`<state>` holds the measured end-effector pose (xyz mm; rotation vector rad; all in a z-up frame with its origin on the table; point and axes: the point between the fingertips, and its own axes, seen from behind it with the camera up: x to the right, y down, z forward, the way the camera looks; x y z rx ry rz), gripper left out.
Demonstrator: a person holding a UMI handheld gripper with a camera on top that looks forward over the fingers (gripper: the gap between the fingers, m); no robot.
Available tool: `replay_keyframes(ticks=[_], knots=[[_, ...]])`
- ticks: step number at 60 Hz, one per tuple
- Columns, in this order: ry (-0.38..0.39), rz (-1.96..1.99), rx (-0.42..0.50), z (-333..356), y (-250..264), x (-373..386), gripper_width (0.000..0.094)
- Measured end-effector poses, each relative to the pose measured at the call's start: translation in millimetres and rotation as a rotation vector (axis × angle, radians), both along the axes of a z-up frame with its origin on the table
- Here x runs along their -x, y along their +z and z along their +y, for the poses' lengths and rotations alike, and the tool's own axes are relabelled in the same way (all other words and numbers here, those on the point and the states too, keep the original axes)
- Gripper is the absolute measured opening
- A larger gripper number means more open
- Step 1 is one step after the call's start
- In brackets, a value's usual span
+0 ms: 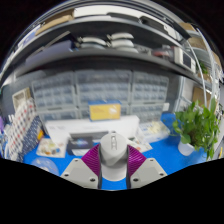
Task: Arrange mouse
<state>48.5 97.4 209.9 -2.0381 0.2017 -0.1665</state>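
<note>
**Mouse pinched between the fingers above the bench**

The gripper (113,166) has both fingers pressed on a white mouse (113,155), the magenta pads (92,160) tight against its sides. The mouse's lower end is cut off from sight, so whether it touches the blue bench (60,155) below cannot be told. Beyond it lies a pale keyboard (85,128), its keys too blurred to read. A green plant (196,125) stands near the bench's right edge. Drawer cabinets (100,92) line the back, their labels illegible, and a shelf (100,45) above carries indistinct items.
</note>
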Motion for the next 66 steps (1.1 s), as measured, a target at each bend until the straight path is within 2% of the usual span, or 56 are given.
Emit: replay_keyframes(ticks=[9,15,19,28,40,48,55,59,60,61,66], knots=[[0.079,0.017,-0.111,22.4,63.3,118.0,0.0336],[0.142,0.011,-0.111,34.5,61.1,192.6,0.0335],[0.186,0.039,-0.086,38.4,36.0,239.4,0.0333],[0.219,0.063,0.057,42.1,-52.9,309.2,0.0333],[0.23,0.073,0.268,28.8,-171.3,345.7,0.0333],[0.243,0.05,0.344,17.7,-217.2,352.4,0.0342],[0.251,0.023,0.315,18.3,-220.9,351.6,0.0335],[0.244,0.032,0.313,18.1,-221.4,351.6,0.0384],[0.243,0.034,0.308,18.7,-221.0,351.7,0.0445],[0.242,0.037,0.305,19.0,-220.8,351.7,0.0421],[0.243,0.056,0.309,19.3,-222.4,353.3,0.0478]])
